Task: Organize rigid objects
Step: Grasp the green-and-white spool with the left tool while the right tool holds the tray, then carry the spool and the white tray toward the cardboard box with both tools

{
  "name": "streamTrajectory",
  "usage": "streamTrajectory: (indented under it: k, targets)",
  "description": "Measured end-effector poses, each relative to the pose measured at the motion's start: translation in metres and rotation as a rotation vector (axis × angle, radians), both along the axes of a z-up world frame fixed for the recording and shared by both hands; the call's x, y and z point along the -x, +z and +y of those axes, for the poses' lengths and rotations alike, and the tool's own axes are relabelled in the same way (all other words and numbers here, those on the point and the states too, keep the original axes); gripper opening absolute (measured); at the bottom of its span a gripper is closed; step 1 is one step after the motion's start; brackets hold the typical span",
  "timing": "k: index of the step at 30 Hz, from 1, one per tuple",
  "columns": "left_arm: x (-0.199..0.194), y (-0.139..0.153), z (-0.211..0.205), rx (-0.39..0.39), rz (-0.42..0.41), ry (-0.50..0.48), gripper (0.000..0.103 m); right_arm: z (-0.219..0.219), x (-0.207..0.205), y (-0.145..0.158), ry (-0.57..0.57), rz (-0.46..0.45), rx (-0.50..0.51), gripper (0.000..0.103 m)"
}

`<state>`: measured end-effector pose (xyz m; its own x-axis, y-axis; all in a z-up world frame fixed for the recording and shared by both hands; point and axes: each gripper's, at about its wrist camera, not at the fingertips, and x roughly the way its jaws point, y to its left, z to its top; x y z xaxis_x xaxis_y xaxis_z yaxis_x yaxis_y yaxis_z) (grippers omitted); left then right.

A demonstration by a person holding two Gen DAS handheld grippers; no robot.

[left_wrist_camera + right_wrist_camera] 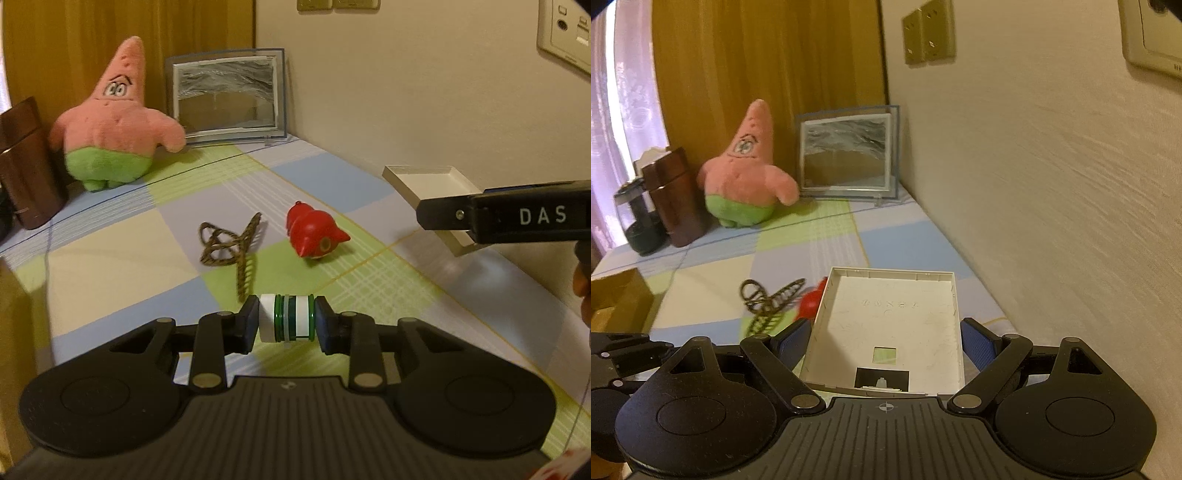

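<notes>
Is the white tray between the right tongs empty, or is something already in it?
Empty. The right wrist view shows the white tray with a bare, scuffed floor, embossed marks and a small square cutout; the red toy lies outside its left wall.

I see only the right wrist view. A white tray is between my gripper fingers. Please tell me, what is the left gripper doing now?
Observer: The left gripper is shut on a small green and white bottle, held sideways.
Operator: Is the red thing beside the tray a ball? I see only a part.
Observer: No, the red toy is a figure with a pointed head, lying on its side on the cloth.
Operator: Is the right gripper closed on the tray?
Observer: The right gripper has a finger at each side wall of the tray; contact is unclear.
</notes>
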<state>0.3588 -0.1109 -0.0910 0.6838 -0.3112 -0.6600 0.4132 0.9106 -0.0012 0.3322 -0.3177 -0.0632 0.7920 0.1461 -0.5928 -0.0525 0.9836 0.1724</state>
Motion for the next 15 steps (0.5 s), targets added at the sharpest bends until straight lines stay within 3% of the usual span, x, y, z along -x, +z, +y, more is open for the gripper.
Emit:
streamTrajectory:
  k: [15]
  targets:
    - [0.077,0.043,0.052,0.05,0.005,0.114,0.027,0.042,0.067,0.025,0.043,-0.012,0.001,0.084]
